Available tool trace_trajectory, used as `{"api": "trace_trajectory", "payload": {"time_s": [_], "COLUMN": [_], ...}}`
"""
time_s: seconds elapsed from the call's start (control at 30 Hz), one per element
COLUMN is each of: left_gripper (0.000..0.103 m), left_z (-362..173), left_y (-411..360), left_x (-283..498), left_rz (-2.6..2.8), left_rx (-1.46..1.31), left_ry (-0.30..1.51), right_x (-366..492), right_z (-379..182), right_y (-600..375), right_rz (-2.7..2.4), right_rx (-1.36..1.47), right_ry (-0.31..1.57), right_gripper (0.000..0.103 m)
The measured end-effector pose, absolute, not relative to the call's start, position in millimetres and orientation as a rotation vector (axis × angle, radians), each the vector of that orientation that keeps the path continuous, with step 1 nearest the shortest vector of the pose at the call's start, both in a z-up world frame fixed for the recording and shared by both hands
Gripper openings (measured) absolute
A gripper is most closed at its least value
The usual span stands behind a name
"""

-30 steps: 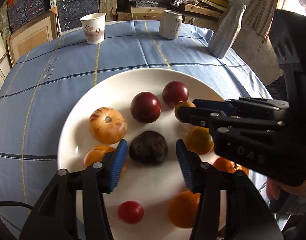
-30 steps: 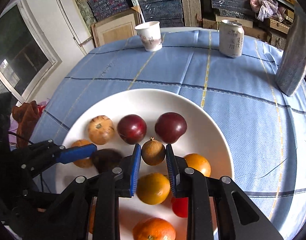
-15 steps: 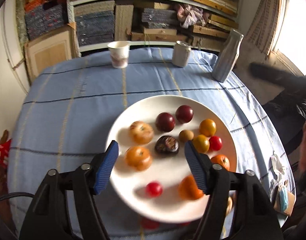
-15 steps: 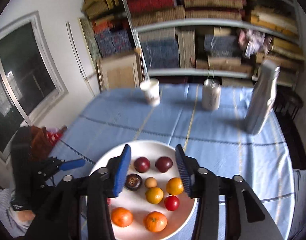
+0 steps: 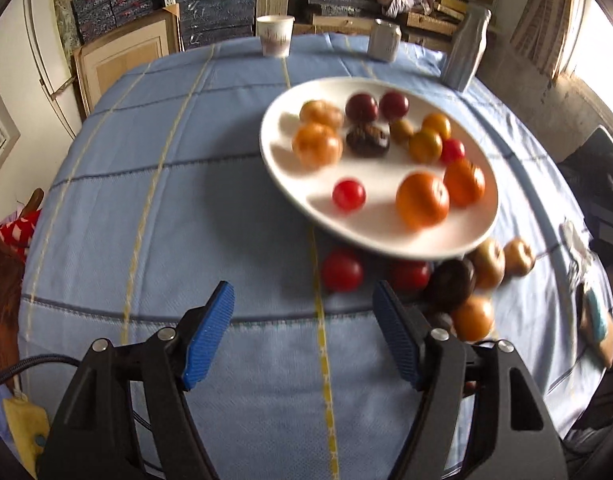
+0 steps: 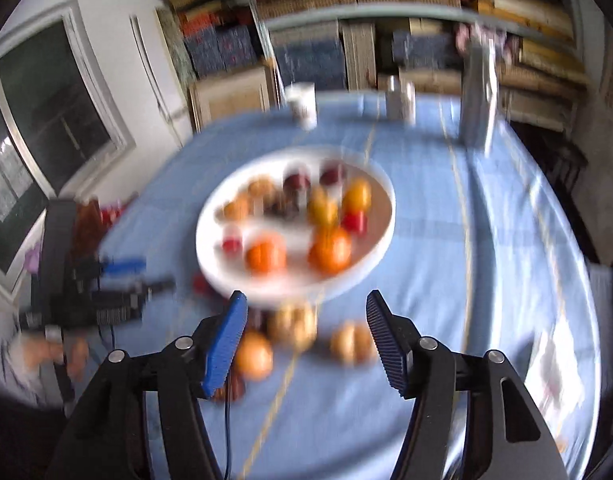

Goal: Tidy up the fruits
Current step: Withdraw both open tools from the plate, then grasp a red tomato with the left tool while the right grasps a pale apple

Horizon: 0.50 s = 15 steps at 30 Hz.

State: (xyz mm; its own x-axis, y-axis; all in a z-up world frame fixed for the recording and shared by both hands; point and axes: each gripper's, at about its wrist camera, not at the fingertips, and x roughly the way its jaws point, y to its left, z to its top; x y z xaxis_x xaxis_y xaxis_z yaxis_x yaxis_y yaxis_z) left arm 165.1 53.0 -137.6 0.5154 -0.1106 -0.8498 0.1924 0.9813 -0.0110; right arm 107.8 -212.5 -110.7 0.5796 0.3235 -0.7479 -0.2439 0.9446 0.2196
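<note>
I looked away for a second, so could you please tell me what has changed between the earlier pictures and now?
Both grippers have pulled back from the plate. The left gripper, earlier around the dark fruit, is empty; the right gripper has let go of the small brown fruit, its jaws opening. The fruit stays on the plate; cup, can and bottle are unmoved.

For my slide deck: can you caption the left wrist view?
Open left gripper hovers empty over the blue cloth, short of a white plate of fruit, with loose fruit beside it.
</note>
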Motion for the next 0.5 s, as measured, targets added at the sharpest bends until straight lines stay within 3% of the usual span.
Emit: {"api": "trace_trajectory", "payload": {"time_s": [0.5], "left_gripper": [0.07], "left_z": [-162.6], "left_y": [44.5], "left_x": [189.0], "left_rz": [-0.251], "left_rx": [0.071], "left_ry": [1.014], "right_x": [87.0], "right_z": [-115.1], "right_y": [-221.6], "right_rz": [0.264], "right_rx": [0.068], "right_ry": [0.934], "right_gripper": [0.066]}}
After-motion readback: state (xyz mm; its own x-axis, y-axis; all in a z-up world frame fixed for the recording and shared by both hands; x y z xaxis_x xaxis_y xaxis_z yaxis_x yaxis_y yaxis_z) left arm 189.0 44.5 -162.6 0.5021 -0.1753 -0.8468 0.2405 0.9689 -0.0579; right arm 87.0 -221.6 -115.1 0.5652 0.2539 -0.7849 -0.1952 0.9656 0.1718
